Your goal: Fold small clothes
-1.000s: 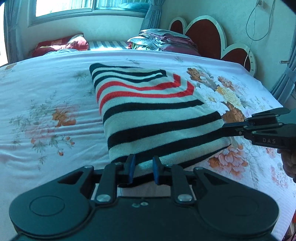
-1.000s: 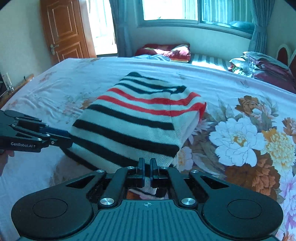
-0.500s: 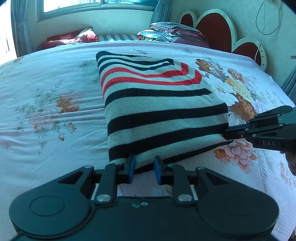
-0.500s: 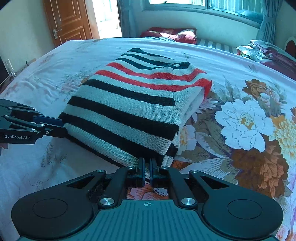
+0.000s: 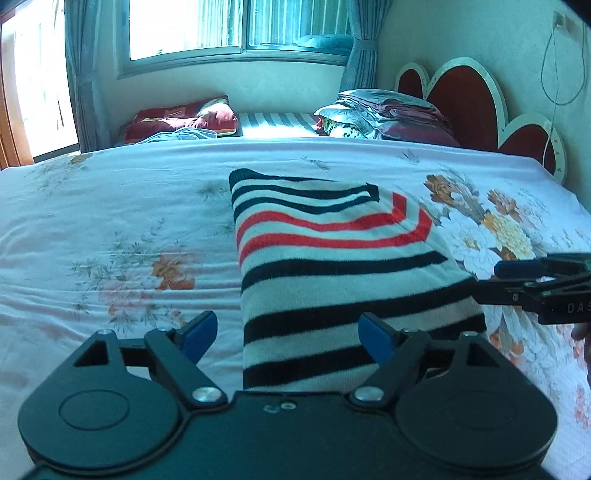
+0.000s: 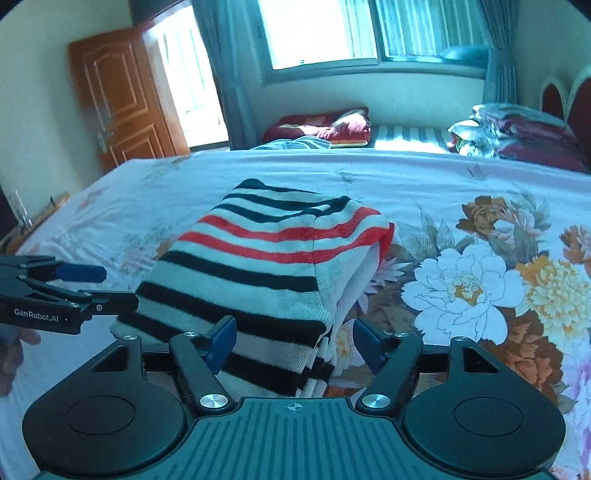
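We see the folded knitted sweater with black, white and red stripes (image 5: 332, 266) lying flat near the middle of the bed's pale floral sheet (image 5: 110, 229), its near edge toward both cameras.

The left gripper (image 5: 288, 332) has just been opening: its blue-padded fingers (image 5: 195, 332) stand wide apart, one on the bare sheet to the left of the sweater, the other over the sweater's near corner, and neither pad presses on the knit. The right gripper (image 6: 295, 341) has likewise just been opening; its blue pads (image 6: 221, 341) straddle the sweater's near right corner, where the stacked folded layers show at the edge, and they do not clamp it. So both hold nothing.

In each wrist view the other gripper comes in from the side at the sweater's near edge (a bit of the person's hand (image 6: 14, 354) shows behind the left one), with its two blue-tipped fingers visibly apart.

Around the bed: a dark red pillow (image 5: 184, 120) and a striped cushion (image 5: 277, 122) under the window (image 5: 236, 26), a stack of folded bedding in silver and maroon (image 5: 384, 114) by the red scalloped headboard (image 5: 465, 92), teal curtains (image 5: 362, 44), and a brown wooden door (image 6: 118, 99) at the left of the right wrist view. Large printed flowers (image 6: 461, 288) cover the sheet right of the sweater.
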A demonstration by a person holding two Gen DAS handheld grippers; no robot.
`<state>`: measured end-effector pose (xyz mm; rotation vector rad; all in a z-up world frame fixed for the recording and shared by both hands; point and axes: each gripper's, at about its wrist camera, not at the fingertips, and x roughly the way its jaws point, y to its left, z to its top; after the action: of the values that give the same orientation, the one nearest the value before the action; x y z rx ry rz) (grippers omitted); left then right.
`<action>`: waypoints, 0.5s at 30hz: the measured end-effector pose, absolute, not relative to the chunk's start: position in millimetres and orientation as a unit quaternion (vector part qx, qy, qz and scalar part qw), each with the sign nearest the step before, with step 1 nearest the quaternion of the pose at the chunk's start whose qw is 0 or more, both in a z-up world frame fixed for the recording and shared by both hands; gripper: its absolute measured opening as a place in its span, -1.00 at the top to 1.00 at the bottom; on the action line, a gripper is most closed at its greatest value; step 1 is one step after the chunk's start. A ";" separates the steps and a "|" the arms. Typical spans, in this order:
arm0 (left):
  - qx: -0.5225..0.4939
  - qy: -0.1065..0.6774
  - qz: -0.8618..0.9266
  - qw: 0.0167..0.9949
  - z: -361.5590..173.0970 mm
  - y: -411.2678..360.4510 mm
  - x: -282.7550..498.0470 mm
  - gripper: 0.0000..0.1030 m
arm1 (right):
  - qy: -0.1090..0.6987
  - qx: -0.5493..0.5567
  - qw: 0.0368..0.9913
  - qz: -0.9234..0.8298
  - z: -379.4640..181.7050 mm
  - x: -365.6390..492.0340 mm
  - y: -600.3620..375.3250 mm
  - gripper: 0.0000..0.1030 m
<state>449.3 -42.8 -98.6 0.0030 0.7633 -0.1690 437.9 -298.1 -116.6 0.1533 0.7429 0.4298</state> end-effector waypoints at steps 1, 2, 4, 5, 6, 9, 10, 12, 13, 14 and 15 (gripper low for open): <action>-0.014 0.371 -0.085 0.925 -97.8 -37.3 458.0 -0.58 | 0.367 0.110 0.900 0.207 -117.1 448.7 -305.3 -0.35; -0.033 0.372 -0.085 0.924 -98.1 -31.1 467.5 -0.58 | 0.374 0.141 0.893 0.207 -119.2 457.5 -311.1 -0.35; -0.071 0.381 -0.087 0.918 -102.0 -18.2 487.5 -0.57 | 0.386 0.215 0.873 0.206 -125.7 479.3 -326.8 -0.35; -0.087 0.389 -0.087 0.913 -105.0 -12.7 496.6 -0.53 | 0.391 0.241 0.864 0.206 -130.3 488.4 -332.0 -0.35; -0.104 0.397 -0.089 0.907 -108.3 -7.5 505.8 -0.52 | 0.398 0.263 0.855 0.202 -135.9 497.4 -336.9 -0.35; -0.138 0.413 -0.106 0.894 -118.5 0.4 523.4 -0.46 | 0.423 0.315 0.826 0.199 -156.2 517.2 -347.5 -0.35; -0.144 0.421 -0.111 0.889 -122.8 1.5 528.4 -0.46 | 0.433 0.335 0.813 0.200 -164.2 521.1 -351.0 -0.35; -0.140 0.435 -0.112 0.882 -131.1 1.6 536.1 -0.45 | 0.445 0.370 0.790 0.200 -177.8 523.9 -356.5 -0.35; -0.139 0.442 -0.115 0.879 -135.3 1.9 539.4 -0.48 | 0.449 0.380 0.784 0.198 -182.4 524.0 -357.9 -0.35; -0.138 0.451 -0.120 0.874 -140.6 2.4 543.0 -0.51 | 0.451 0.392 0.778 0.197 -187.6 523.4 -359.6 -0.35; -0.139 0.456 -0.124 0.871 -144.6 2.7 545.4 -0.51 | 0.448 0.398 0.776 0.195 -189.6 521.4 -360.4 -0.35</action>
<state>545.4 2.7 -144.6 -0.2899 0.9526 -0.2595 521.4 -360.4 -189.6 0.8622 0.9689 0.4229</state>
